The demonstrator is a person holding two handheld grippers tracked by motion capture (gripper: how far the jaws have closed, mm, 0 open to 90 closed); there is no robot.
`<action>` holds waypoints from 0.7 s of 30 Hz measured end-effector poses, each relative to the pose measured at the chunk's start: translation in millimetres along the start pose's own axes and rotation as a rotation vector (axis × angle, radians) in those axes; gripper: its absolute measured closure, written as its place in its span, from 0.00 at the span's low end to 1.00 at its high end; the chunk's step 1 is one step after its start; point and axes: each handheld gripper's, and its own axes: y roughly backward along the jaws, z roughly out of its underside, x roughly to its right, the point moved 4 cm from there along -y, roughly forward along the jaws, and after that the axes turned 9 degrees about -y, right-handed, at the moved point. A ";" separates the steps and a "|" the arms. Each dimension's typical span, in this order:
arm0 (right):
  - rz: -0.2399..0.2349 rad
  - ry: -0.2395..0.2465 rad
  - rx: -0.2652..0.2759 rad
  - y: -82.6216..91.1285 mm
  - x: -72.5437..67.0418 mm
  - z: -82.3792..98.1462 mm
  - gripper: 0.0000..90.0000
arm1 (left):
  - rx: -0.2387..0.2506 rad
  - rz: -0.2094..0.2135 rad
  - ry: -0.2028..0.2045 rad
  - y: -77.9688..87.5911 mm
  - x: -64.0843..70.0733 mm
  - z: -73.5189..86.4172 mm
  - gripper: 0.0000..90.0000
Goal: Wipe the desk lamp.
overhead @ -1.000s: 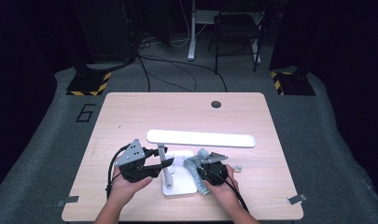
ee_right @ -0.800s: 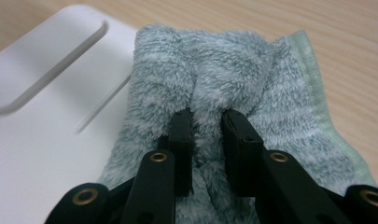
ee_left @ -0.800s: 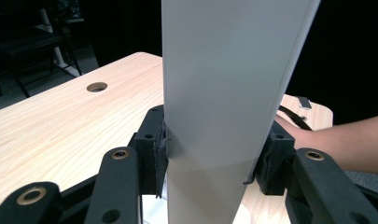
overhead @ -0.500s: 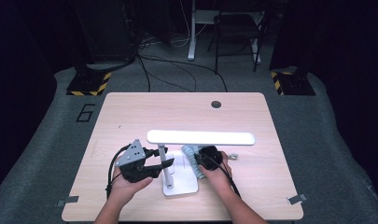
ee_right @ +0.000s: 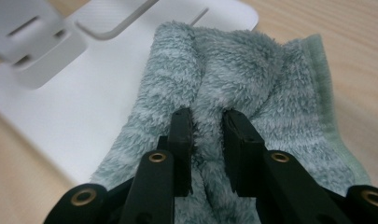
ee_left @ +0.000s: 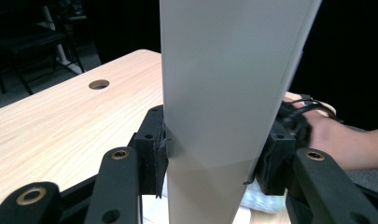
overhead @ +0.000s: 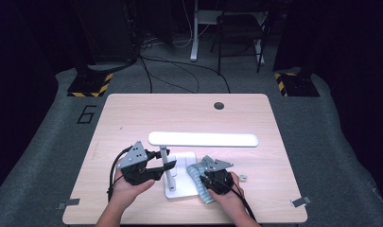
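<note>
You hold a white desk lamp and wipe its base on the pale wooden table (overhead: pixel 132 118).
The white plastic desk lamp (overhead: pixel 203 139) stands near the table's 6 o'clock edge; your left gripper (overhead: pixel 160 166) clamps its slim upright stem. At the lamp's 4 o'clock, the grey-green fluffy cloth (ee_right: pixel 252 79) lies partly over the flat white base (ee_right: pixel 107 93), a fold pinched in your right gripper (ee_right: pixel 207 126).

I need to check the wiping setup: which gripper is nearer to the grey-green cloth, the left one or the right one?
Right. The right gripper pinches a fold of the cloth lying on the lamp base. The left gripper is beside the base, clamped on the lamp's post, apart from the cloth.
</note>
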 end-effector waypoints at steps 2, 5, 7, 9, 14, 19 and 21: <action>-0.012 -0.008 0.008 5.1 -2.6 5.7 0.81 | 0.000 0.008 0.009 0.3 -0.4 -0.1 0.59; -0.023 0.006 0.013 14.7 -7.6 13.4 0.79 | 0.002 0.017 0.017 1.0 -1.9 -0.1 0.58; -0.025 -0.002 0.034 19.4 -11.3 15.6 0.79 | 0.002 0.033 0.030 2.5 -3.3 -0.3 0.57; -0.027 0.001 0.067 25.4 -15.6 17.1 0.79 | 0.015 0.052 0.053 4.4 -3.4 -0.6 0.55; -0.015 0.012 0.072 23.1 -19.3 20.0 0.75 | 0.029 0.104 0.008 12.4 -7.5 0.4 0.52; -0.018 0.007 0.066 17.9 -14.3 21.6 0.75 | 0.033 0.109 0.005 13.9 -8.9 2.6 0.57; -0.012 -0.004 0.060 17.2 -13.5 22.5 0.75 | 0.031 0.112 -0.005 13.6 -8.8 2.5 0.58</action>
